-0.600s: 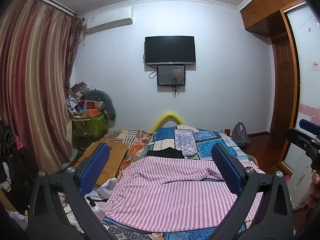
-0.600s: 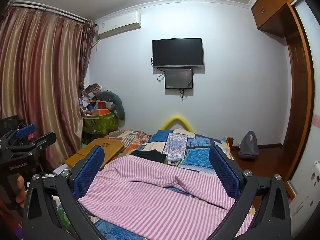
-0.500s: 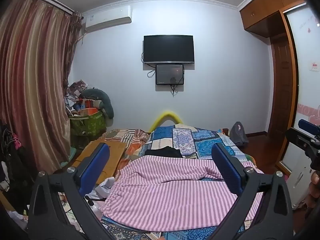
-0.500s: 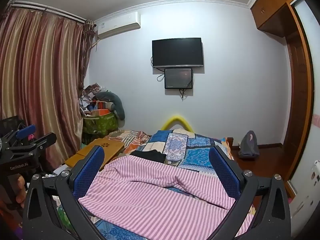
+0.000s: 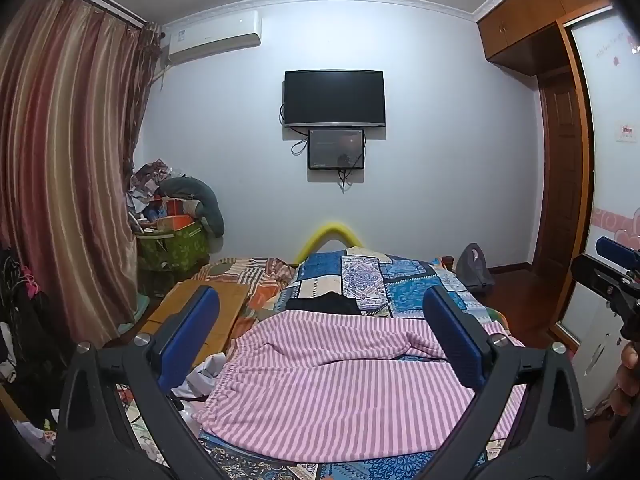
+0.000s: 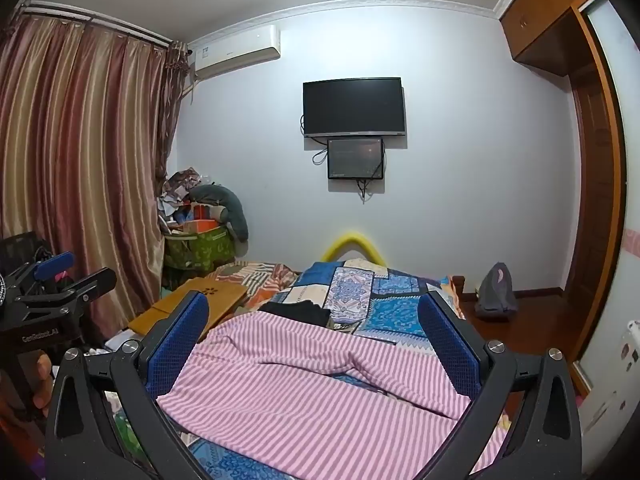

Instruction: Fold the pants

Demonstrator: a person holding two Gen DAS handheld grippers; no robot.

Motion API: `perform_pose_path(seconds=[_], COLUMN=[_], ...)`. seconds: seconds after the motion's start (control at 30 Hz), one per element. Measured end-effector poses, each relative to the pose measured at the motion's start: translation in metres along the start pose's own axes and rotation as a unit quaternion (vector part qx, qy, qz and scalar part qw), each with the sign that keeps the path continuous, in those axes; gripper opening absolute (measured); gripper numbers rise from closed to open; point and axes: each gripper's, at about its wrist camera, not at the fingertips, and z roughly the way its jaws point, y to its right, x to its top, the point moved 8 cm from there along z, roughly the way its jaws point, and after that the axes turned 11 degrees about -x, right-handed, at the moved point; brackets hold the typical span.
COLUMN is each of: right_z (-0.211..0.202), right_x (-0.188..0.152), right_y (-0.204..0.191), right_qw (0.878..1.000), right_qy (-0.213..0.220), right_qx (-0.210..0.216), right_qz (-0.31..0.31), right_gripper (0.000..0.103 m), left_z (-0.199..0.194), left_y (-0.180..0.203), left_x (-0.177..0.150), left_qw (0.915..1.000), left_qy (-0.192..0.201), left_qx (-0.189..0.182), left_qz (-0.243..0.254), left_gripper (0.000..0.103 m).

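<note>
On the near end of the bed (image 5: 404,292) lie the pants (image 5: 340,384), pink-and-white striped and spread flat across the blue patchwork quilt (image 6: 384,304), with the gathered waistband toward the bed's left edge and the two legs running off to the right; a fold of cloth bunches up where the legs part. Just behind the pants, farther up the bed, sits a small black garment (image 5: 324,303). Above the pants and apart from them hangs the left gripper (image 5: 332,336), its blue-padded fingers spread wide with nothing between them. The right gripper (image 6: 316,336) hangs over the same cloth, equally wide and empty, and does not touch it. Each gripper shows at the edge of the other's view, with a bit of the holding hand beneath it. Left of the bed lies a wooden board (image 6: 188,304), and beyond it a green box (image 5: 174,246) heaped with clutter stands beside the striped curtain (image 5: 64,184). Past the bed's far end a yellow arch (image 5: 328,236) rises against the wall, where a television (image 5: 334,98) hangs above a smaller screen (image 5: 336,149), with an air conditioner (image 5: 212,36) up to the left. Right of the bed a grey bag (image 6: 496,288) rests on the wooden floor near the wardrobe (image 5: 560,152).
</note>
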Motion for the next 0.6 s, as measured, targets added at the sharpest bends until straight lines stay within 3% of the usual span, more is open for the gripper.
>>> perform_pose_path(seconds=[0.6], right_z=[-0.0029], right_x=[-0.0044], right_y=[0.0039], right_qw=[1.000], right_qy=[-0.001], right_qx=[0.004], right_qz=[0.007], right_gripper=[0.103], left_z=[0.0027], left_y=[-0.0015], left_x=[-0.0014], left_qw=[1.0000], left_qy=[0.001], left_qx=[0.001], left_qz=[0.002], left_gripper=[0.103])
